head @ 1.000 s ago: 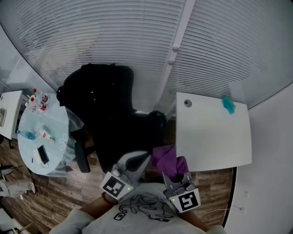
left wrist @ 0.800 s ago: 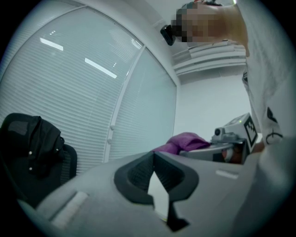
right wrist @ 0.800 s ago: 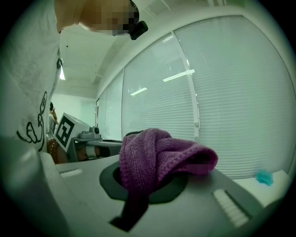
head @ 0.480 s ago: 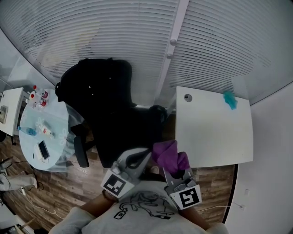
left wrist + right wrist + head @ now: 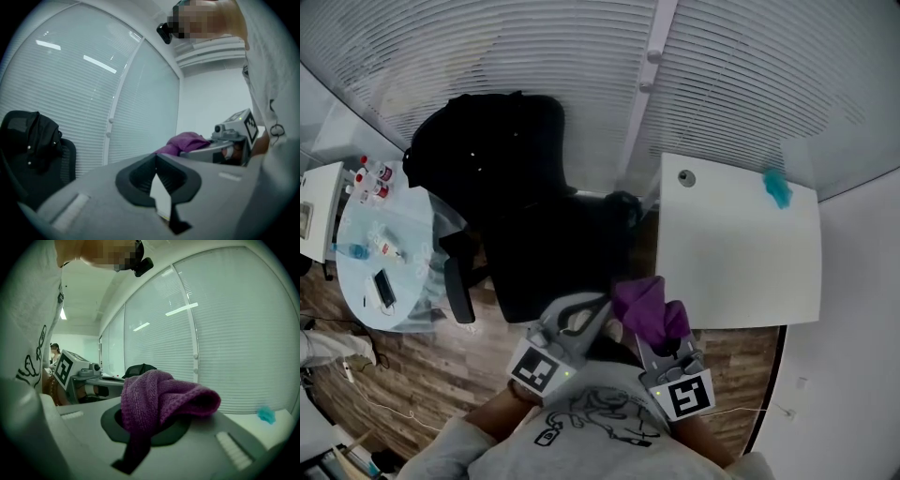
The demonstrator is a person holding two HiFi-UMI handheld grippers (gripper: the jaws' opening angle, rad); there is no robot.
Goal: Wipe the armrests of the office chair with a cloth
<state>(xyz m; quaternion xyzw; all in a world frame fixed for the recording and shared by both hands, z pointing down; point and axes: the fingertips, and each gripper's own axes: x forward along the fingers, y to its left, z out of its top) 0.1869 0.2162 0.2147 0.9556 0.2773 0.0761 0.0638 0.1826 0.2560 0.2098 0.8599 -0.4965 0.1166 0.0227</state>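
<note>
A black office chair point(image 5: 539, 234) stands ahead of me with a dark garment draped over its back. Its left armrest point(image 5: 457, 284) shows as a dark bar; the right armrest point(image 5: 624, 212) is partly hidden. My right gripper point(image 5: 662, 334) is shut on a purple knitted cloth point(image 5: 647, 312), which bunches over the jaws in the right gripper view point(image 5: 159, 399). My left gripper point(image 5: 596, 311) is shut with nothing in it, its jaw tips touching in the left gripper view point(image 5: 156, 158). Both grippers are held close to my chest, short of the chair's seat.
A white desk point(image 5: 741, 272) stands at the right with a teal object point(image 5: 776, 188) near its far corner. A round glass table point(image 5: 366, 281) at the left carries bottles and a phone. Window blinds point(image 5: 581, 75) close off the far side. The floor is wood.
The view has shifted slightly, so the chair and glass table sit further left. Both grippers keep their places near my chest, and the cloth stays in the right one.
</note>
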